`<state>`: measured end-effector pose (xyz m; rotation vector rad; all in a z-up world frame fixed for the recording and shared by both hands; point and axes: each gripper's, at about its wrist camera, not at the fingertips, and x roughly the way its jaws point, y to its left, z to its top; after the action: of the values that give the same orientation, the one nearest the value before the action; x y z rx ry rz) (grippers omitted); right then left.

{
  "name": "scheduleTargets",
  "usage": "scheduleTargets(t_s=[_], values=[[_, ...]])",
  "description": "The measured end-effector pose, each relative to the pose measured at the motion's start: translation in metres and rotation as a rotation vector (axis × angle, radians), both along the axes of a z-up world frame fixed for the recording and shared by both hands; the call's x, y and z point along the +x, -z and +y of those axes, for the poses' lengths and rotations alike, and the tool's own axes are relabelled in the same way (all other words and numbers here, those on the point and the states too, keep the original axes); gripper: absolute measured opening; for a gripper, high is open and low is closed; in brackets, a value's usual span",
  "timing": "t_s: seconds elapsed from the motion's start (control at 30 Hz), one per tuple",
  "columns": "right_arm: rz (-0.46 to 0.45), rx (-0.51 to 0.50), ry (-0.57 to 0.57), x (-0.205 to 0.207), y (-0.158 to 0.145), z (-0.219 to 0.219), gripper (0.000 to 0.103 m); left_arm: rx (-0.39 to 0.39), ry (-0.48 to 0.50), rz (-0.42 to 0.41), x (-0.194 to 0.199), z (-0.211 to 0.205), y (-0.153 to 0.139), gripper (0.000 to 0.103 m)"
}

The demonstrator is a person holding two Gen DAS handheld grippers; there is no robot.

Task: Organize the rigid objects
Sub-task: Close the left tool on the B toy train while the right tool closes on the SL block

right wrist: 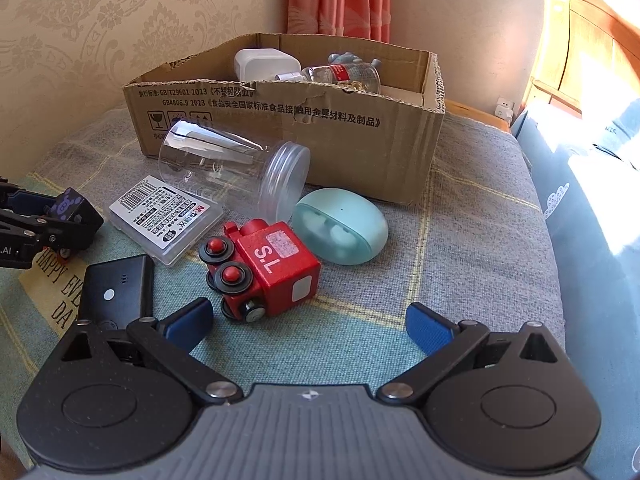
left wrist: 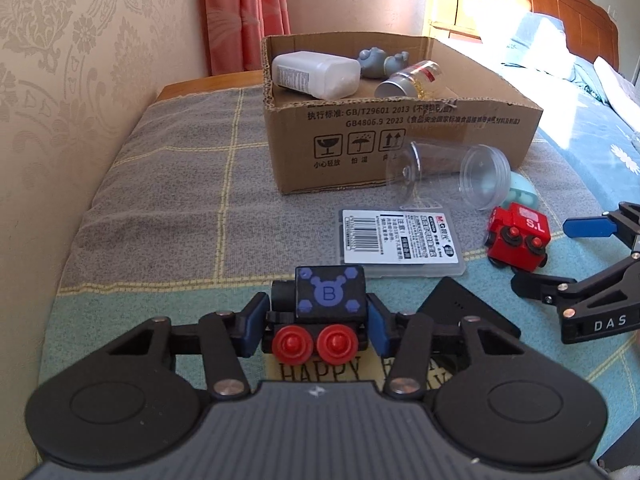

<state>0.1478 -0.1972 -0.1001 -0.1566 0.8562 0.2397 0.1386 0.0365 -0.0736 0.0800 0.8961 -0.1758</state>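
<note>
A bed fills both views, covered with a grey blanket (left wrist: 168,184) checked in pale yellow lines; a teal patch nearer the cameras carries the words "HAPPY" and more lettering partly hidden. Behind stand a cream damask-patterned wall, a pink curtain (left wrist: 244,12) with a gold band, and a sunlit wooden headboard (left wrist: 560,4).

A cut-down cardboard box (left wrist: 400,136) sits on the blanket, printed "GB/T29601 2013" and "GB4806.9 2023" with handling symbols (fragile glass, umbrella, arrows). Inside lie a white bottle (left wrist: 316,74), a grey figurine (left wrist: 380,62) and a small clear bottle with a red label (left wrist: 408,78).

In front of the box a clear plastic jar (right wrist: 232,168) lies on its side, touching a flat clear case (right wrist: 166,218) with a barcode and the "M&G" brand. Beside them are a mint-green earbud case (right wrist: 340,226), a black flat device (right wrist: 116,292), and a red toy train car (right wrist: 260,268) marked "S.L", tipped on its side.

The left gripper (left wrist: 318,320) pinches a black toy train car (left wrist: 328,298) with a purple "B" bear mark and red wheels, its blue pads pressed on both sides, low over the teal patch. The right gripper (right wrist: 308,326) stands spread wide, empty, just before the red car.
</note>
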Motion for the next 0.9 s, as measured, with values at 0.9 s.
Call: scheduleTargets(t_s=[0.9], values=[[0.010, 0.000, -0.323, 0.018, -0.010, 0.026, 0.068, -0.042, -0.100, -0.024, -0.006, 0.012, 0.011, 0.070]])
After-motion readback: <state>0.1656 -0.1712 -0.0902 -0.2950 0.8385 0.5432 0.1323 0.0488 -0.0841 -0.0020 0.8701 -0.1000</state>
